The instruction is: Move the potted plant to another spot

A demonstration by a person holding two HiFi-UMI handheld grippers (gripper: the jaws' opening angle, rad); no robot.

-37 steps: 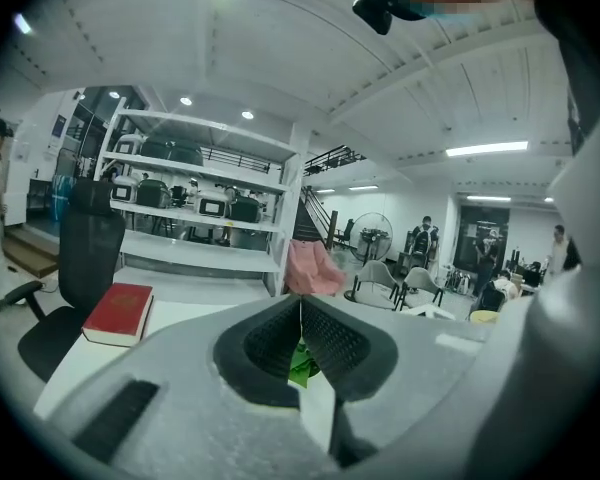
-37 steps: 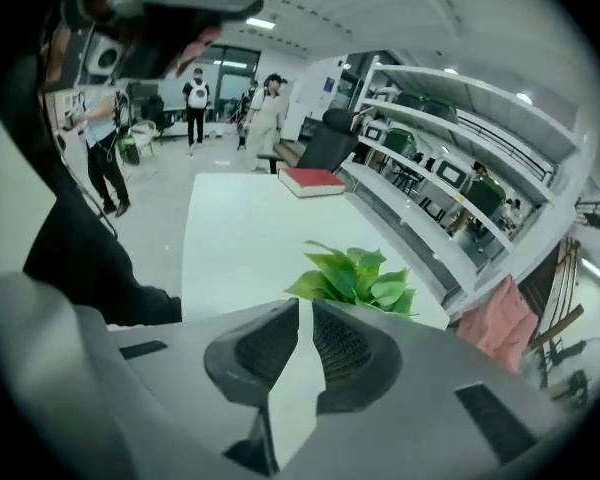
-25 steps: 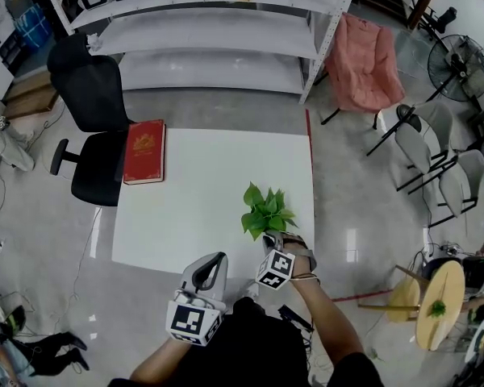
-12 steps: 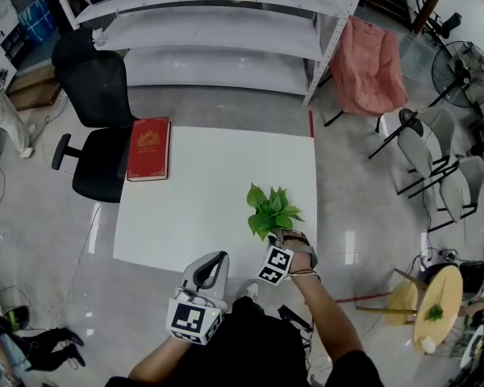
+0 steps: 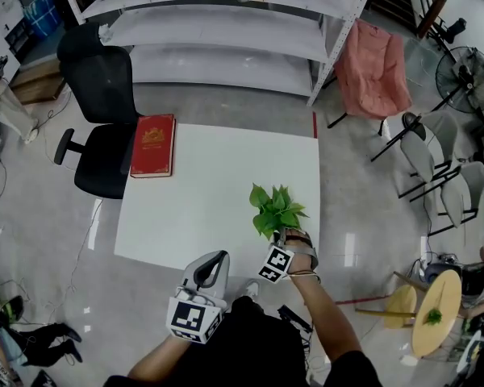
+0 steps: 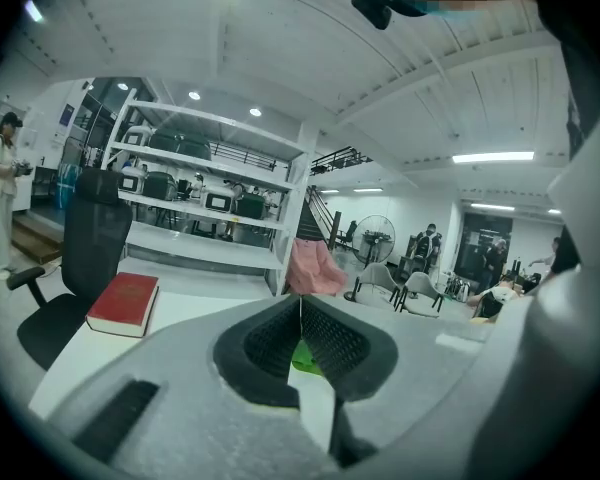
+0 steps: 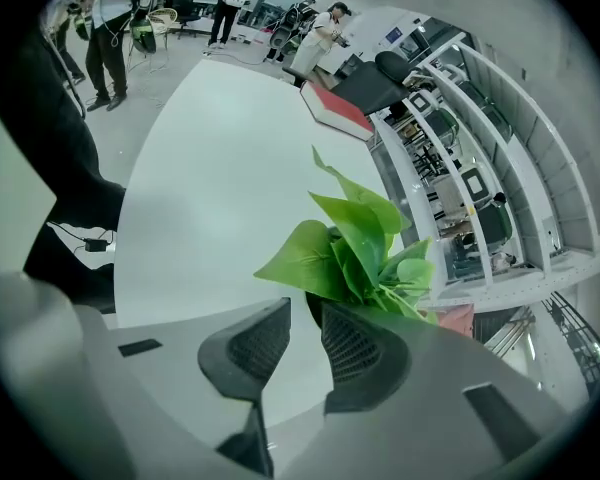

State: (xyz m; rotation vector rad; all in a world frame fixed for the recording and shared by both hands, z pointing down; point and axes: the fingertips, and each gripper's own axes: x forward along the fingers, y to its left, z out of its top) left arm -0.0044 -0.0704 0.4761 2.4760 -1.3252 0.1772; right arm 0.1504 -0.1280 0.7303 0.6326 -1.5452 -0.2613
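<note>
The potted plant [image 5: 276,210], with bright green leaves, stands near the front right corner of the white table [image 5: 202,192]. My right gripper [image 5: 284,236] is at its base from the near side. In the right gripper view the leaves [image 7: 360,238] rise just beyond my right gripper [image 7: 305,318], whose jaws stand a narrow slit apart with the dark pot rim between their tips. My left gripper [image 5: 216,258] hangs off the table's front edge, and its pads [image 6: 300,303] meet with nothing in them. The pot itself is mostly hidden.
A red book [image 5: 152,145] lies at the table's far left corner. A black office chair [image 5: 101,95] stands left of it, white shelving [image 5: 226,22] behind, and a pink chair [image 5: 379,55] at the far right. People stand in the distance in both gripper views.
</note>
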